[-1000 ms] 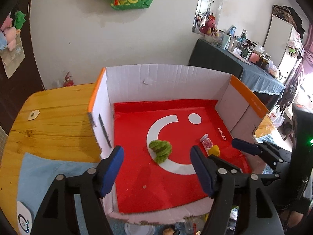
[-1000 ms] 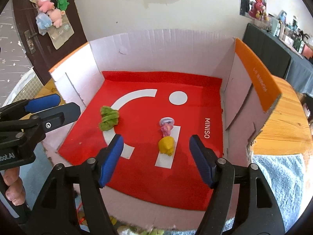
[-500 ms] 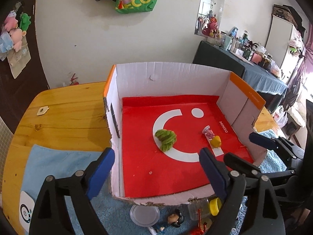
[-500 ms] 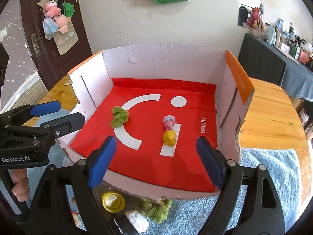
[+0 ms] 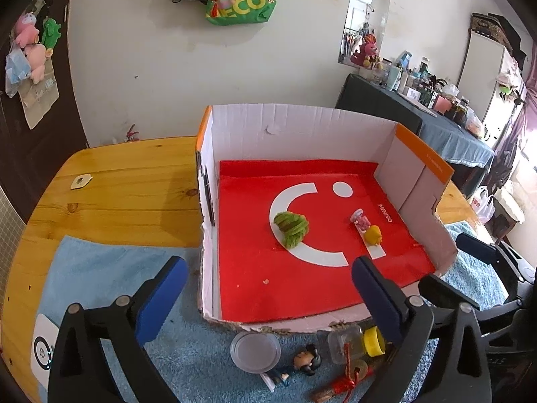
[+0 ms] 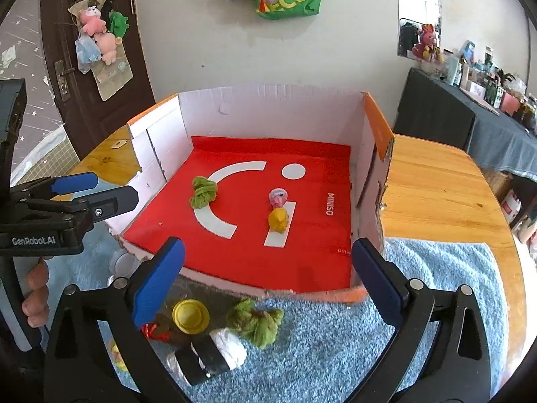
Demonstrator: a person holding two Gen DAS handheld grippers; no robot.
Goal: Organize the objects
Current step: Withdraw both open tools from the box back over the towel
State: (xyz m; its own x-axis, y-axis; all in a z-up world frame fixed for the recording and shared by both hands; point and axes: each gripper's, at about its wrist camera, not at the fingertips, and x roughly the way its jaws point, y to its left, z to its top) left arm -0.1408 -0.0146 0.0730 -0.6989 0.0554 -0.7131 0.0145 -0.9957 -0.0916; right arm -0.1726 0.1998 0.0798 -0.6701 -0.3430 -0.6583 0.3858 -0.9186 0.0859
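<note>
An open cardboard box (image 5: 302, 124) (image 6: 268, 107) with a red floor stands on the table. Inside lie a green fuzzy clump (image 5: 291, 226) (image 6: 202, 191), a small pink figure (image 5: 359, 220) (image 6: 278, 197) and a yellow toy (image 5: 373, 235) (image 6: 278, 219). In front of the box, on the blue towel, lie a clear lid (image 5: 255, 351), a small doll (image 5: 307, 362), a clear jar with a yellow cap (image 5: 355, 342) (image 6: 190, 315), a second green clump (image 6: 256, 324) and a white and black object (image 6: 211, 356). My left gripper (image 5: 268, 299) and right gripper (image 6: 268, 285) are both open and empty, above these loose things.
A blue towel (image 6: 436, 285) covers the near part of the wooden table (image 5: 117, 184). A white device (image 5: 42, 352) lies on the towel at the left. A small tag (image 5: 80, 181) lies on the wood. A dark side table (image 5: 436, 124) stands behind.
Both grippers have pulled back and up from over the box floor. The box's front edge and the loose things on the towel have come into view. Both stayed open.
</note>
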